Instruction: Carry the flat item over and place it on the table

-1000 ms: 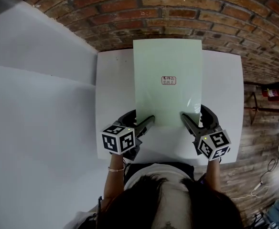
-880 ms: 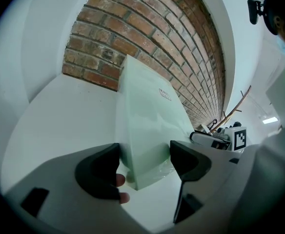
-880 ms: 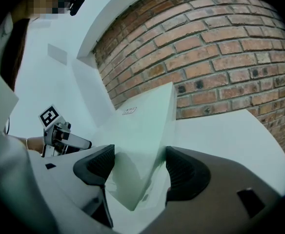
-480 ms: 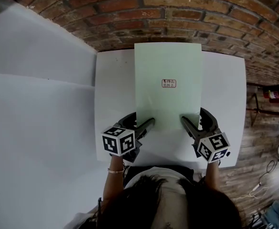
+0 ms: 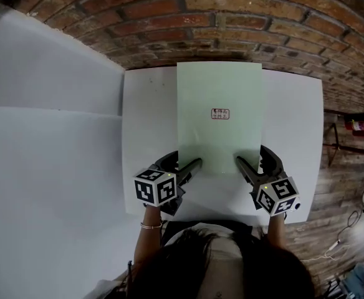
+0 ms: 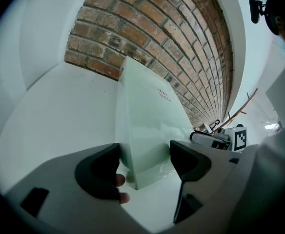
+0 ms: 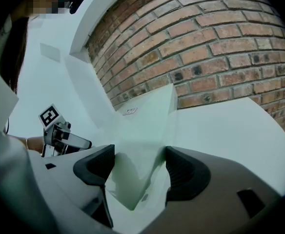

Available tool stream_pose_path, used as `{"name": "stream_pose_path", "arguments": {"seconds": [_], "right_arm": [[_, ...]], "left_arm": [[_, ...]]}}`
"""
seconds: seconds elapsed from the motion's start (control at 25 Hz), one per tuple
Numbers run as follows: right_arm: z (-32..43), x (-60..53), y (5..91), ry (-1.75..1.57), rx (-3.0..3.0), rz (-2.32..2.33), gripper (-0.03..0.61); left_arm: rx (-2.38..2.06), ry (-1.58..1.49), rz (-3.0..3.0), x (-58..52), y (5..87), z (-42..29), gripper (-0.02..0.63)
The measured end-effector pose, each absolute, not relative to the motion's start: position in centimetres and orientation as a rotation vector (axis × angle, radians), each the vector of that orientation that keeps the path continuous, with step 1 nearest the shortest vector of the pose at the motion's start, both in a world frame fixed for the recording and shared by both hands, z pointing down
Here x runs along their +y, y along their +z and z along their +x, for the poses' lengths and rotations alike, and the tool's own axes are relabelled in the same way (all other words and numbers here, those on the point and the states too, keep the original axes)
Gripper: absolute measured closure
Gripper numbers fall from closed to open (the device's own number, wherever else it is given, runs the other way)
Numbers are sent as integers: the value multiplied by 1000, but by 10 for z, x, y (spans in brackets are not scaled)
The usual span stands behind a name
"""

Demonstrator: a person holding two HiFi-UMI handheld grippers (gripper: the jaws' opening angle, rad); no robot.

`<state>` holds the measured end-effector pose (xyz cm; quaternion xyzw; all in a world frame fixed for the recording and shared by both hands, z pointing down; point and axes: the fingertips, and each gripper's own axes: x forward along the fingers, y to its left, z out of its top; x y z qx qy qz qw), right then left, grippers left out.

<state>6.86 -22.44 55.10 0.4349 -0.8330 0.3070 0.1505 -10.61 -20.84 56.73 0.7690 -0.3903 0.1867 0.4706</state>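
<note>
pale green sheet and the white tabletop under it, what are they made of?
Pale green sheet: looks like rigid plastic or frosted glass, semi-gloss; soft reflections near its corner and a visible edge thickness. Can't settle which.
Table: smooth matte white top, maybe laminate or painted board; no grain, little glare.

Ahead of your jaws, the brick wall [image 5: 232, 17] bars passage; bare table [image 5: 294, 136] lies open to their outer sides.

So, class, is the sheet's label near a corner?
No, in the head view the label sits near the middle of the sheet, away from every corner.
</note>
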Motion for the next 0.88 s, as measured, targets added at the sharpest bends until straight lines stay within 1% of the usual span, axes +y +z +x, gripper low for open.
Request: {"name": "stream_pose_path", "arguments": {"seconds": [0.88], "right_arm": [[69,-231,578,970,-2344,1238,238]], "left_arm": [[-939,484,1823,-216,591,-107,275]]}}
